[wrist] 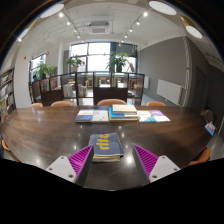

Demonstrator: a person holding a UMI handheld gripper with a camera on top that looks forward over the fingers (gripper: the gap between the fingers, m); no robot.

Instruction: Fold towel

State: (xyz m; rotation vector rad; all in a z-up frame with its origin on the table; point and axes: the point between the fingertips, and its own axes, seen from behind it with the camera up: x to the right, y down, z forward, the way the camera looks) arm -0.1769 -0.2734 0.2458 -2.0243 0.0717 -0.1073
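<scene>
1. Gripper view: the left pad (81, 160) and right pad (146, 160) stand well apart, so the gripper (112, 165) is spread and pinching nothing.
2. Between the fingers, nearer the left one and just ahead of them, lies the towel (107, 147) on the dark table (40, 130). It looks like a small, already bunched or folded bundle, blue-grey with a yellow part at its left side; which edge is loose I cannot tell.
3. Beyond it, going from left to right across the table, lie three flat items: a left sheet (91, 116), a middle stack (124, 113) and a right sheet (153, 116). They are well apart from the towel and should not hinder the work.
4. To do the step well, I judge the gripper should come down low and level, take one free edge or corner only, and close on a single layer.
5. Risk: grabbing the whole bundle, which would drag it instead of folding it.
</scene>
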